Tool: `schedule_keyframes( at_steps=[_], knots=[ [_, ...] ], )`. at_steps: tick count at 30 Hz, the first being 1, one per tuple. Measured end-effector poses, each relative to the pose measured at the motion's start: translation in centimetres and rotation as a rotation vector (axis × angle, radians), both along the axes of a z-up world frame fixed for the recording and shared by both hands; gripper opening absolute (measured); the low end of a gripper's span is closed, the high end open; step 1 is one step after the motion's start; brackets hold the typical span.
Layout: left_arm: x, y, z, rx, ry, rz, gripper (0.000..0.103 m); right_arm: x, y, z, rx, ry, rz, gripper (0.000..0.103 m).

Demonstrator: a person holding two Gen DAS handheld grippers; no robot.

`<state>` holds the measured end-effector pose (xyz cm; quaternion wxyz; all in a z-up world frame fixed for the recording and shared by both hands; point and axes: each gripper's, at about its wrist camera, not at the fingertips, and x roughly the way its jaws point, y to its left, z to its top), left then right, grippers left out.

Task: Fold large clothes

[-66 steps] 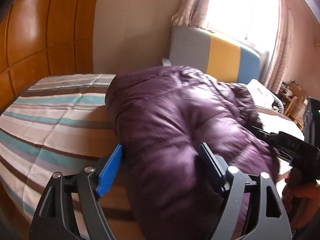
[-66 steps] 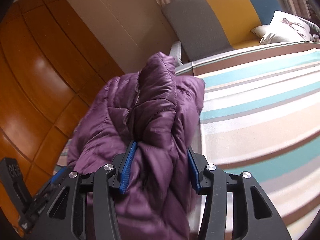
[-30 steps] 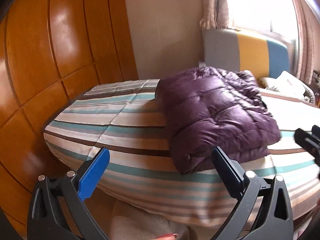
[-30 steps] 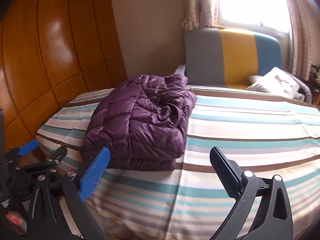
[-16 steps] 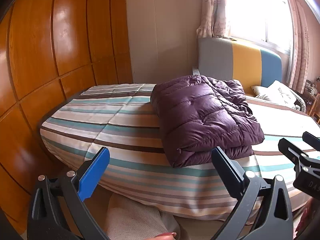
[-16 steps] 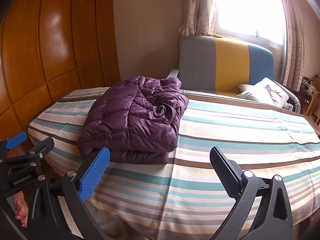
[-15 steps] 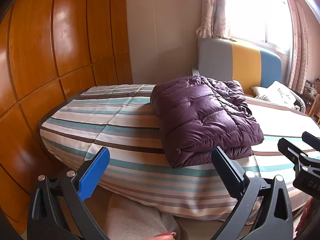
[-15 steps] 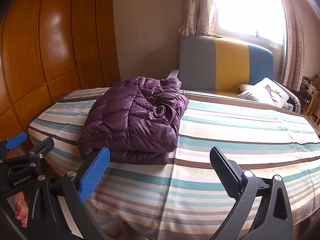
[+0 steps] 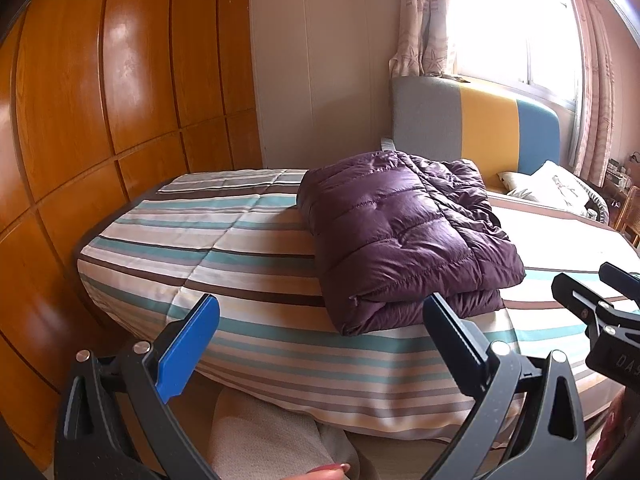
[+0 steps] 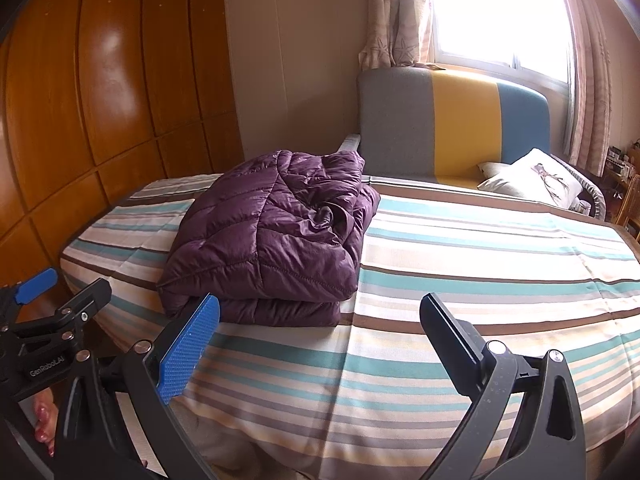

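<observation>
A purple puffer jacket (image 9: 400, 240) lies folded in a thick stack on the striped bed (image 9: 224, 248); it also shows in the right wrist view (image 10: 276, 240). My left gripper (image 9: 320, 328) is open and empty, held back from the bed's near edge. My right gripper (image 10: 320, 328) is open and empty, also back from the bed (image 10: 480, 264), to the right of the jacket. Each gripper shows at the edge of the other's view.
Wooden wardrobe panels (image 9: 100, 120) stand along the left. A grey, yellow and blue headboard (image 10: 452, 120) is at the far end with a white pillow (image 10: 532, 180). A curtained window (image 10: 500, 12) is above. Small furniture (image 10: 624, 184) stands at the far right.
Both grippers let go of the jacket, opened and pulled back from the bed. The jacket now rests folded on the bed. In the last half second almost nothing moved.
</observation>
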<state>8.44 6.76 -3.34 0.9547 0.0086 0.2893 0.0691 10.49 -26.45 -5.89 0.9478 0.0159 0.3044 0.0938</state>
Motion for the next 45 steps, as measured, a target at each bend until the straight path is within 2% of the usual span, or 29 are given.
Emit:
schedule_keyframes(
  at_steps=[45],
  knots=[
    [0.25, 0.07, -0.82, -0.012, 0.022, 0.004, 0.101, 0.1, 0.3, -0.32, 0.008, 0.015, 0.005, 0.1]
  ],
)
